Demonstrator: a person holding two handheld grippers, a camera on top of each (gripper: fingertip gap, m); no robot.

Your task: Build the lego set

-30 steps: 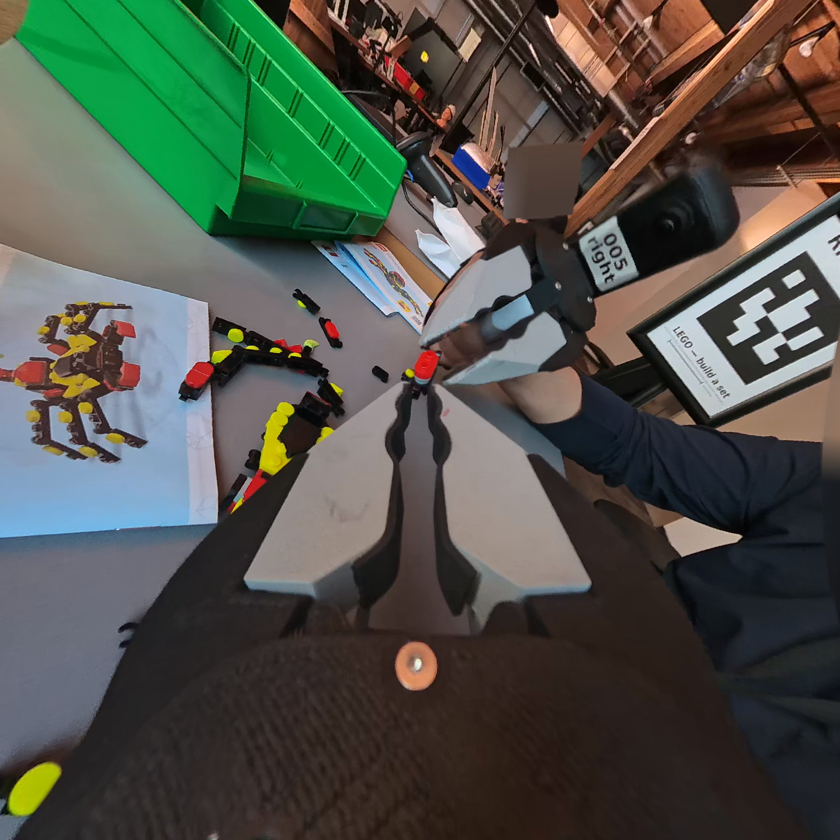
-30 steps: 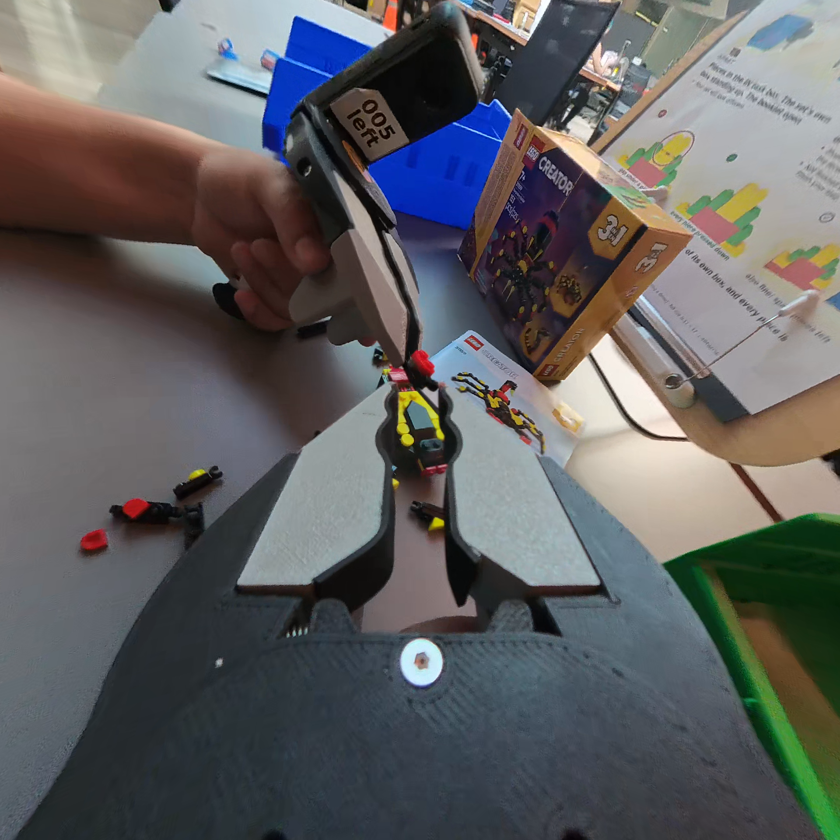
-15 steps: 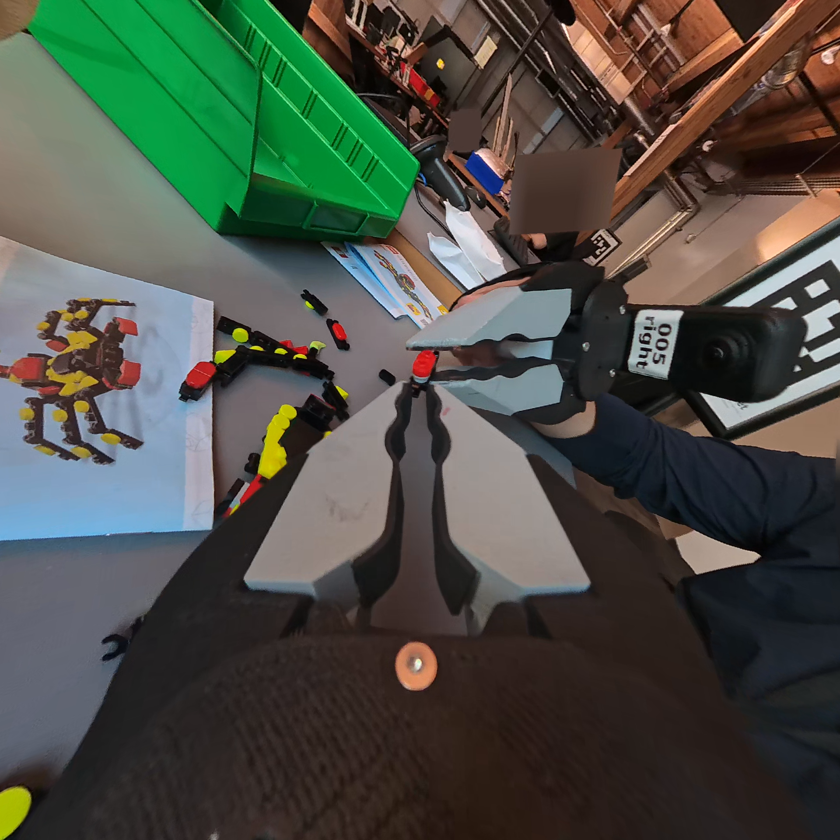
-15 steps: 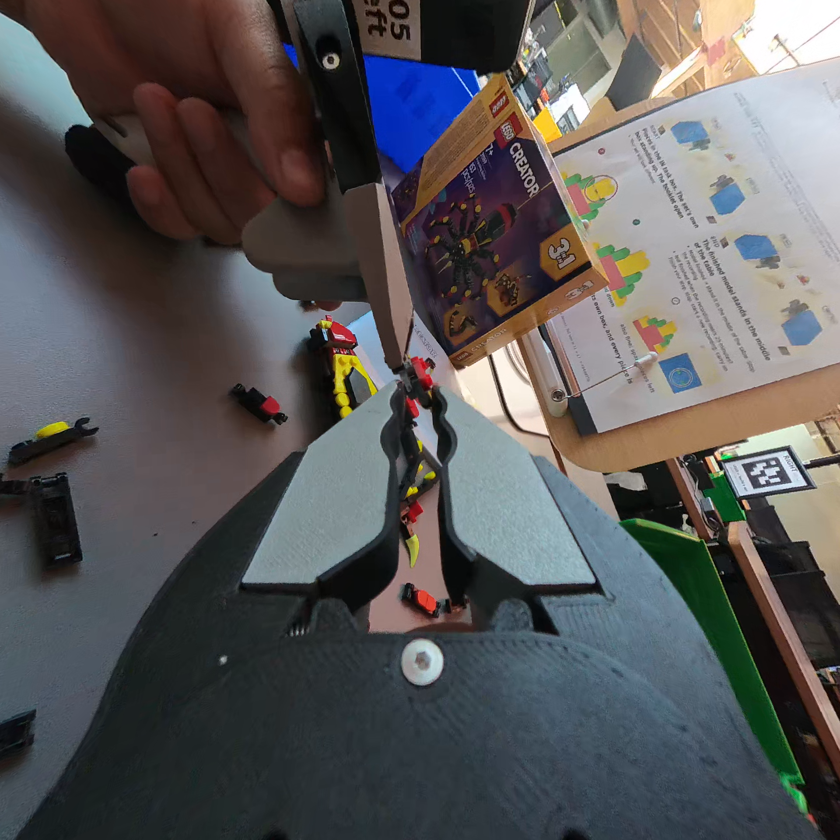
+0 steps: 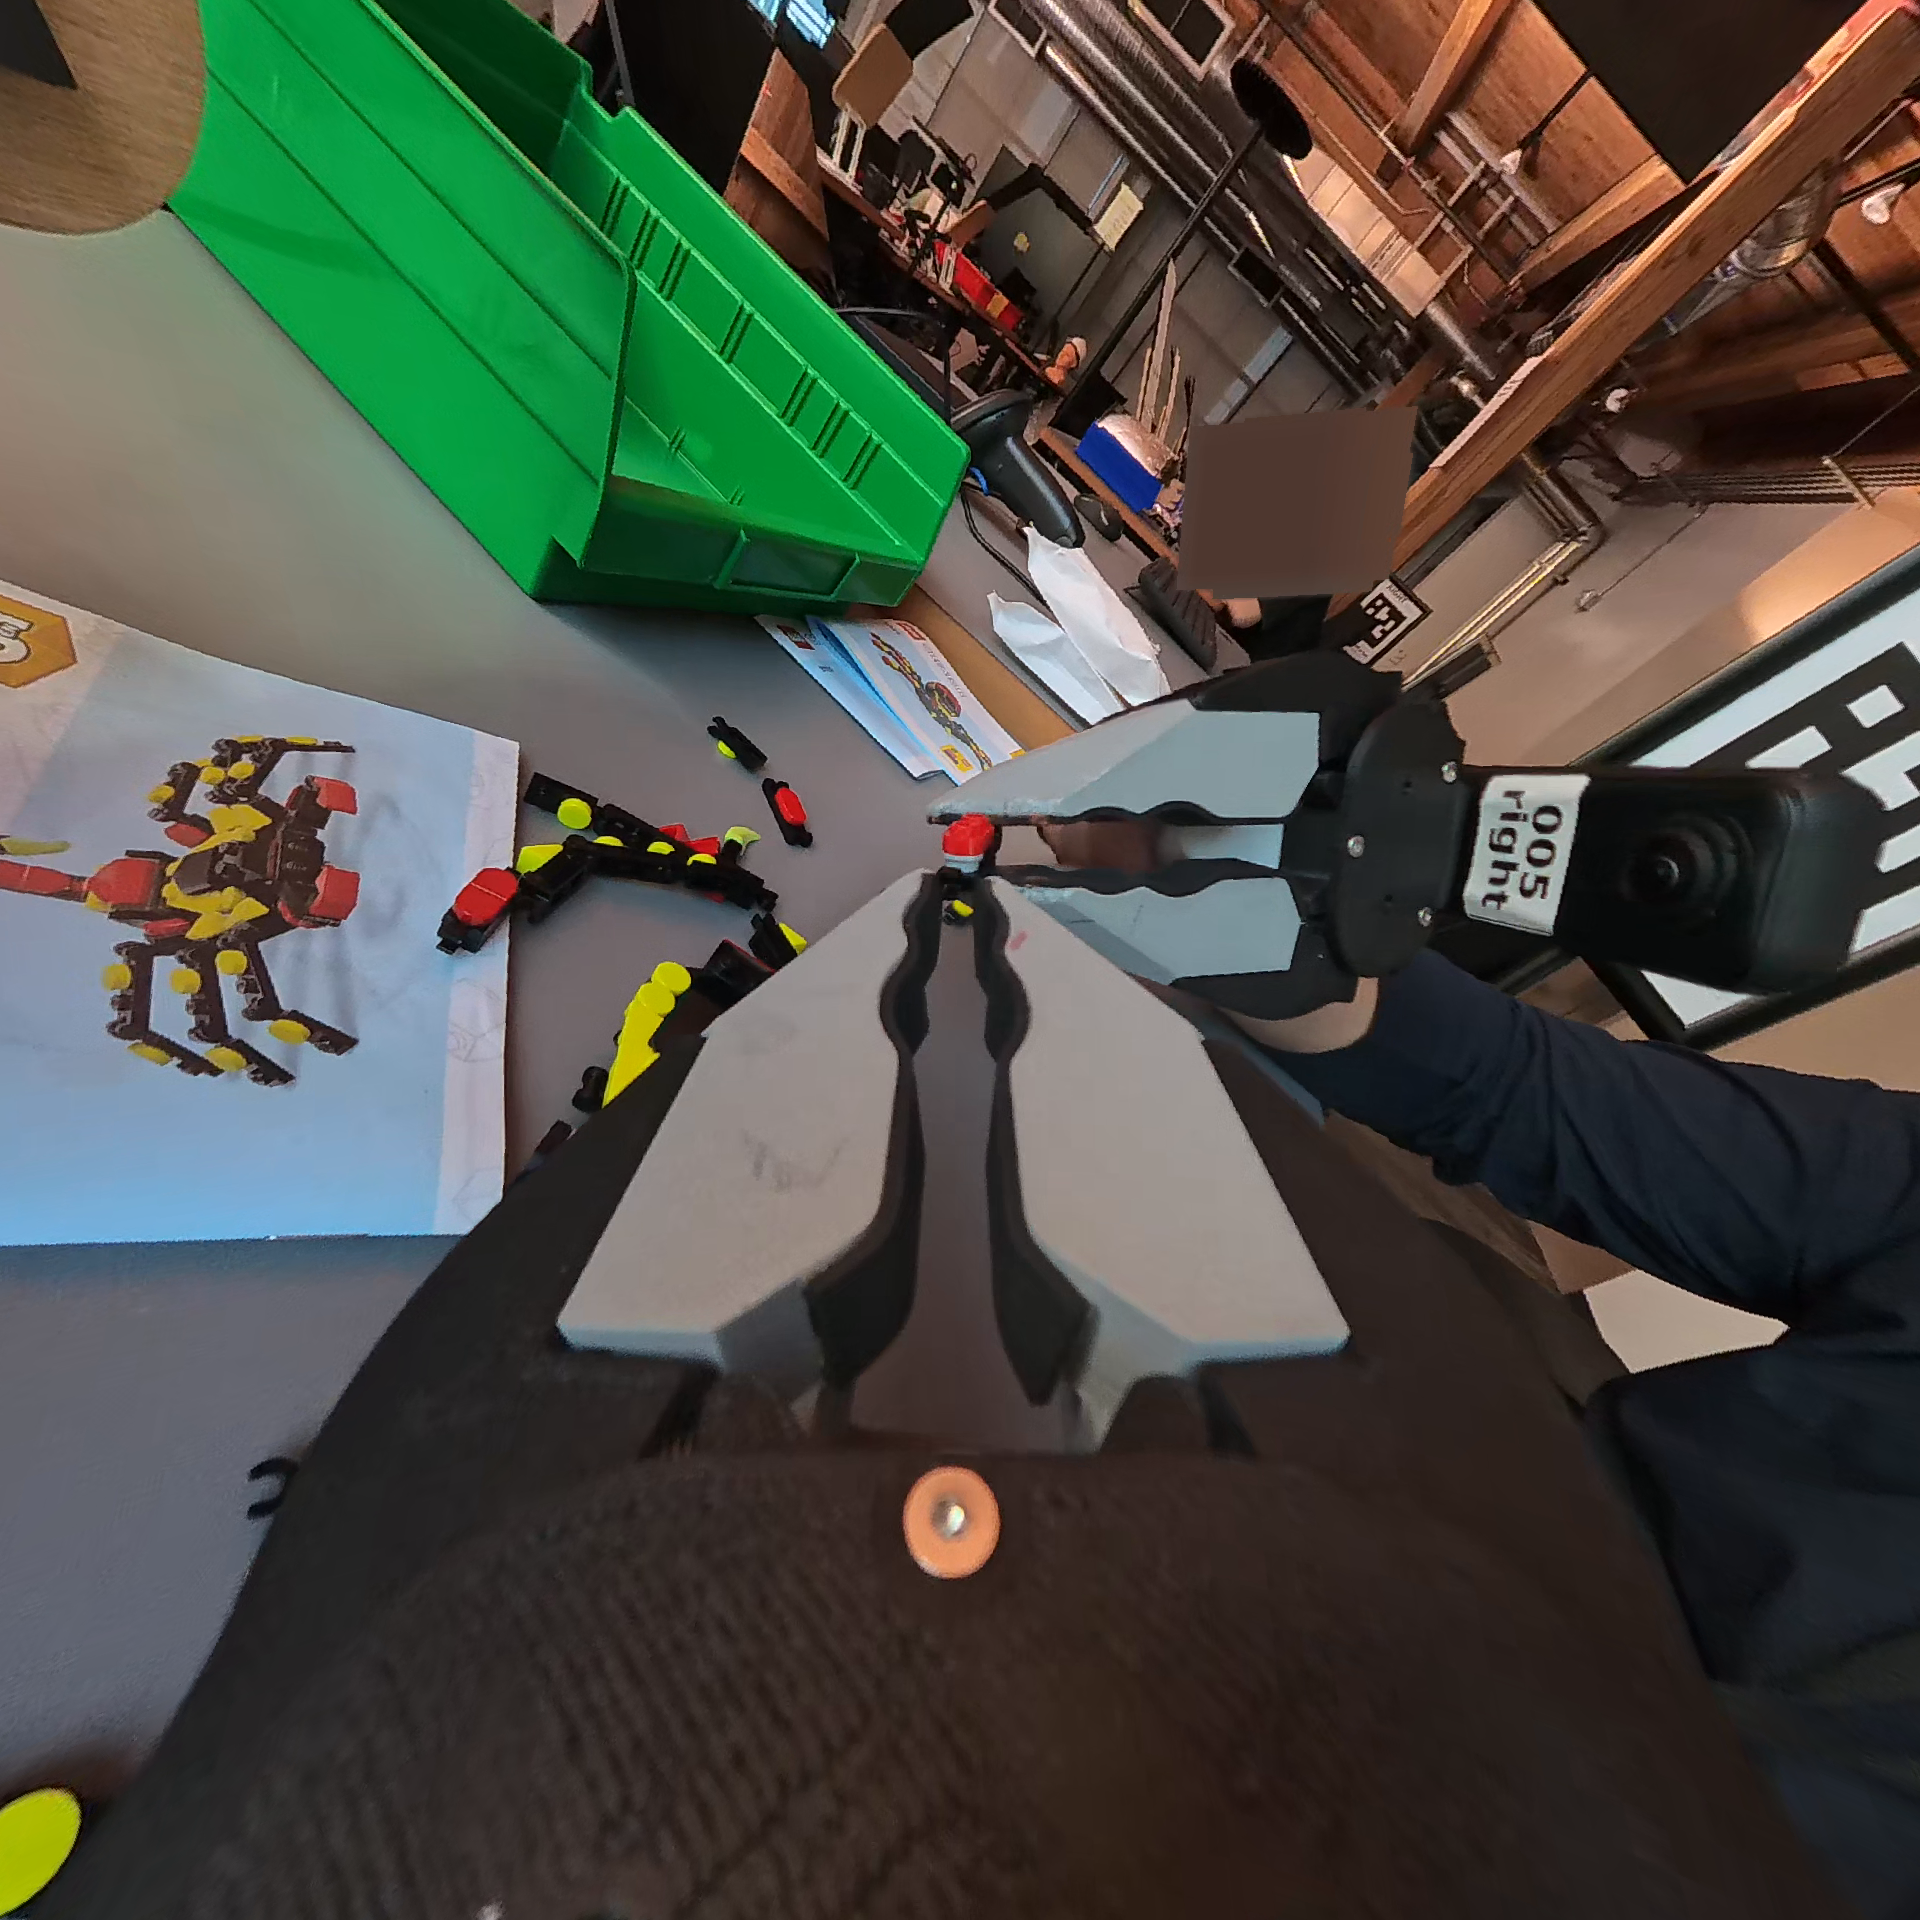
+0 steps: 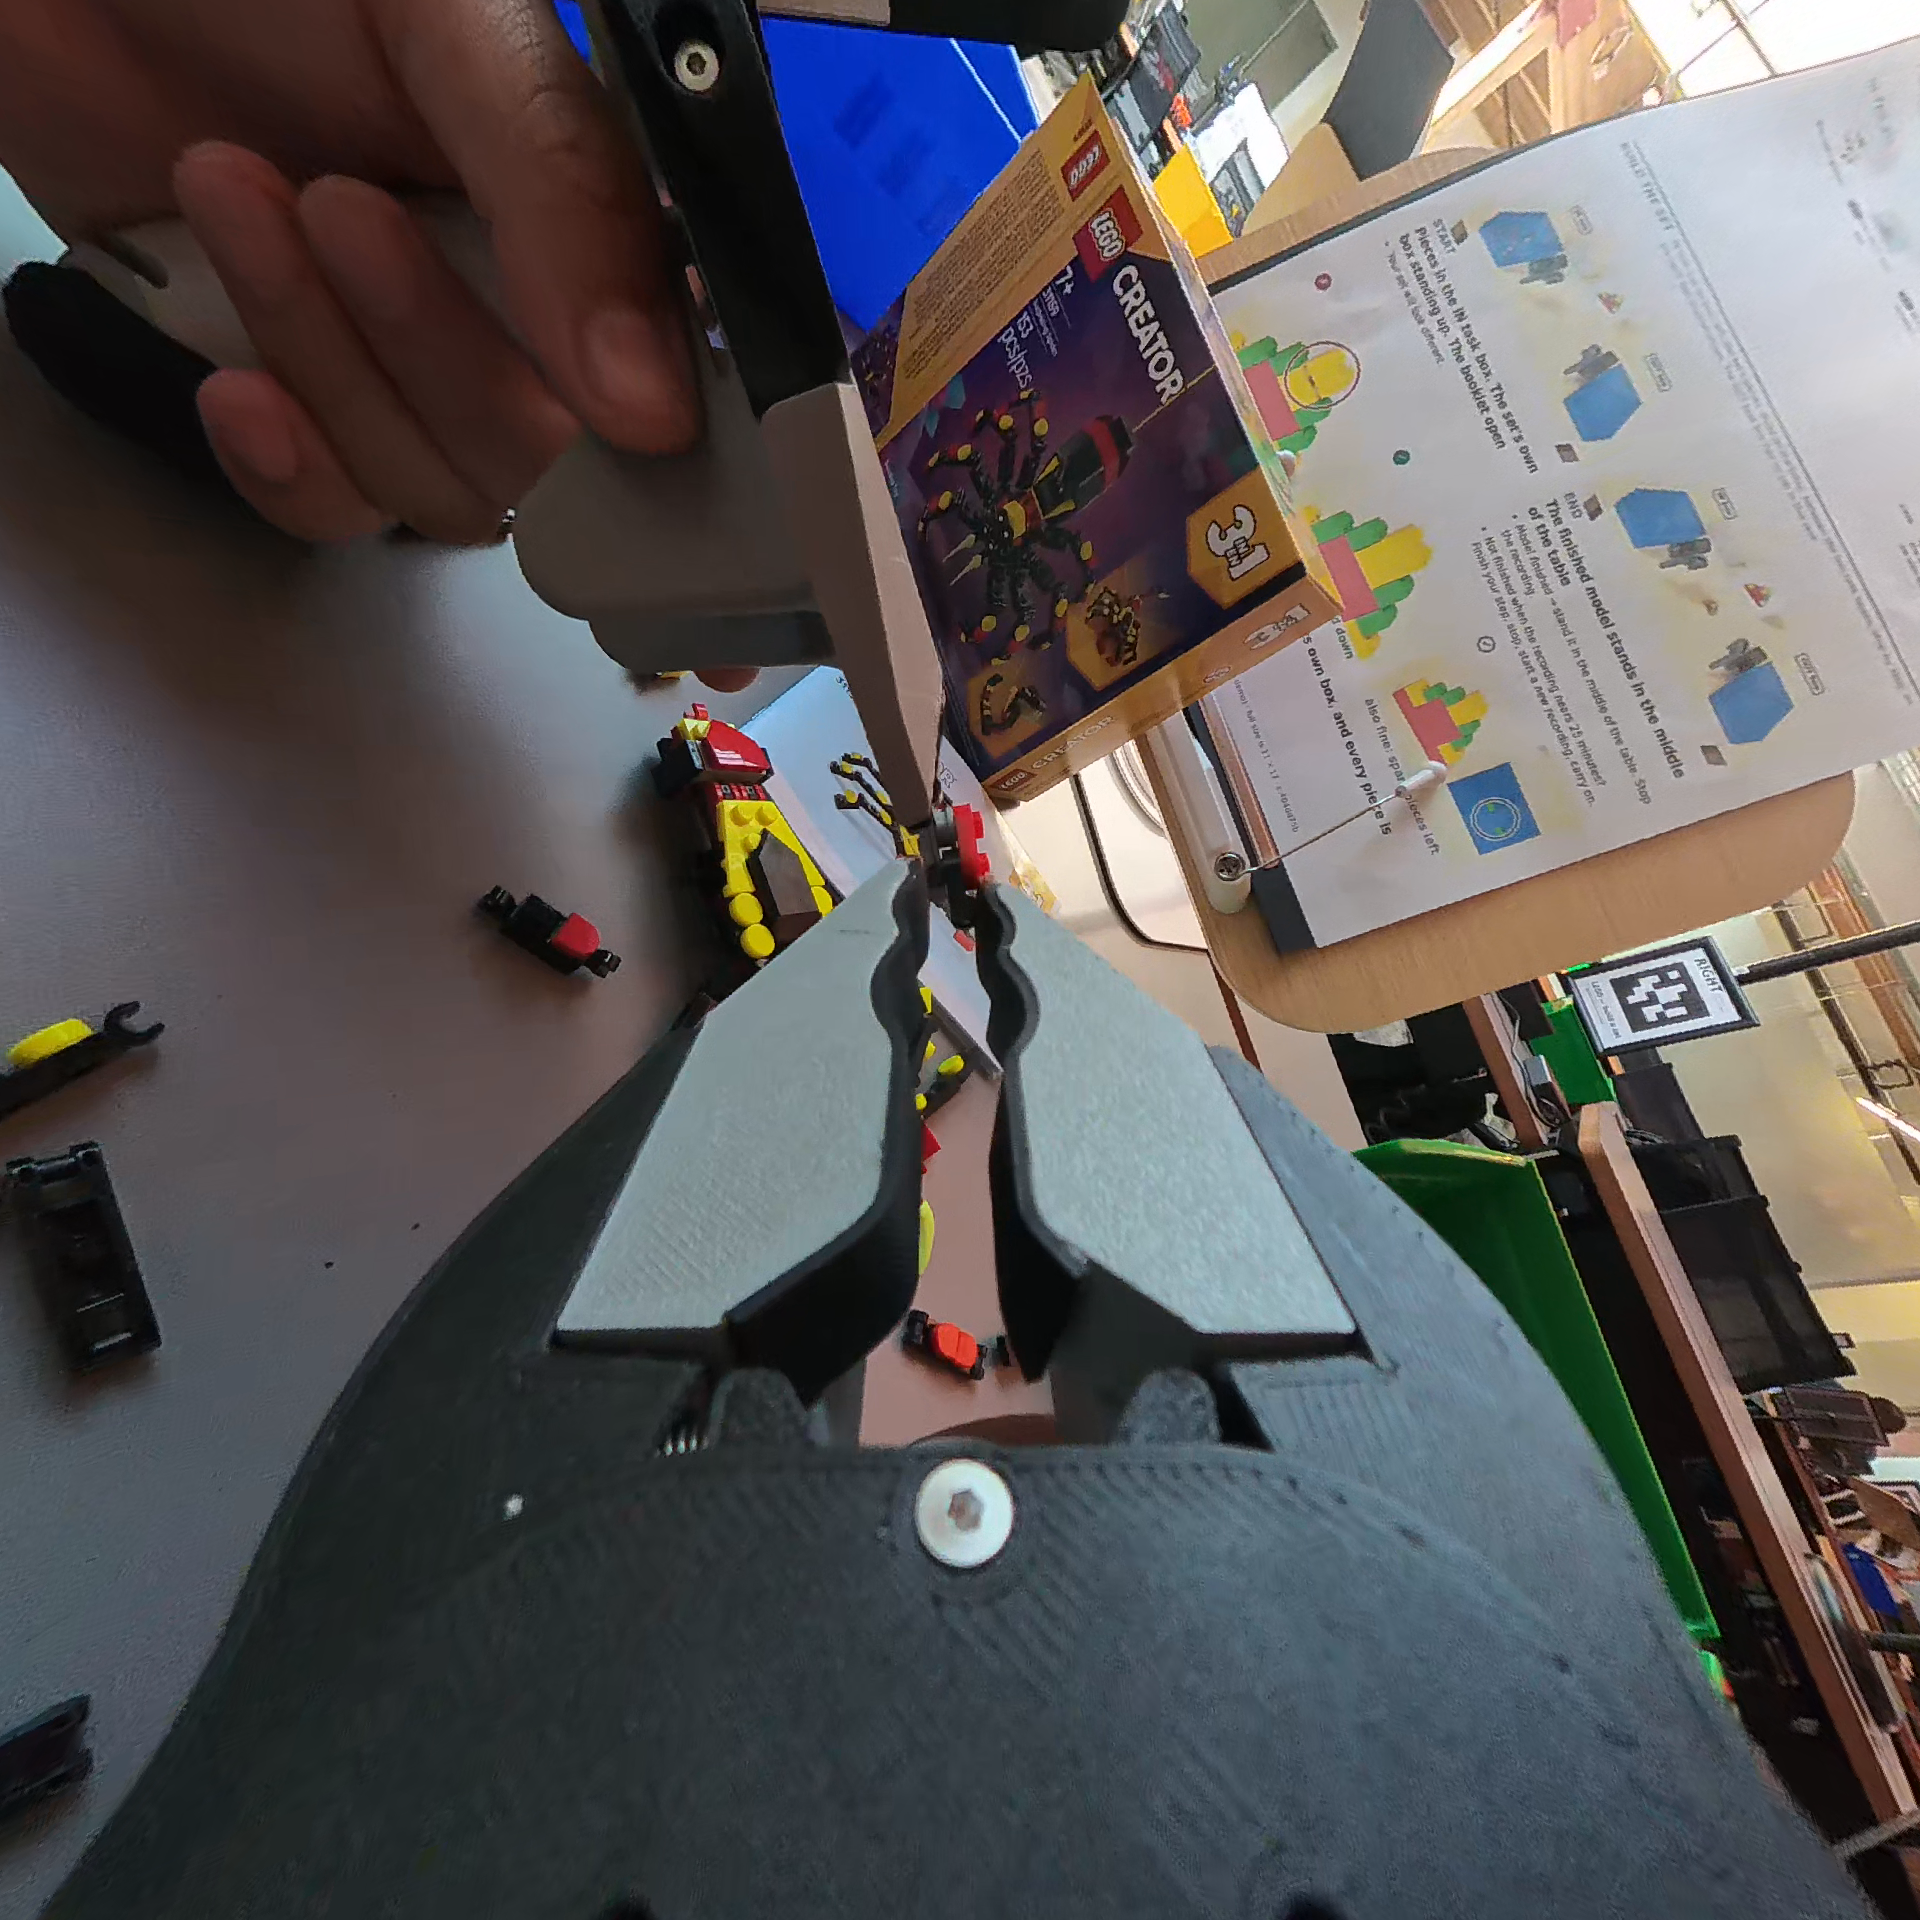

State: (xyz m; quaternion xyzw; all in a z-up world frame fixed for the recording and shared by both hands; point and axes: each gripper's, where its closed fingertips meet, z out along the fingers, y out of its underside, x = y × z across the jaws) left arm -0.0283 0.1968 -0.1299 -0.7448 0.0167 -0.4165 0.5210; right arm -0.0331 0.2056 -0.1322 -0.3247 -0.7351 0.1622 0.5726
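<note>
Jaws both clamped on one small red-and-black brick piece (image 5: 968,844), held above the surface (image 5: 260,499). My left gripper (image 5: 951,883) pinches its black lower end, my right gripper (image 6: 948,883) its red-capped end.

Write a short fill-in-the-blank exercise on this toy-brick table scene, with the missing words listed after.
1. The storage bin beyond the printed sheet is ____.
2. The small brick piece between the right gripper's fingers has a ____ top.
3. The toy box pictures a black ____.

Missing words: green; red; spider
</note>
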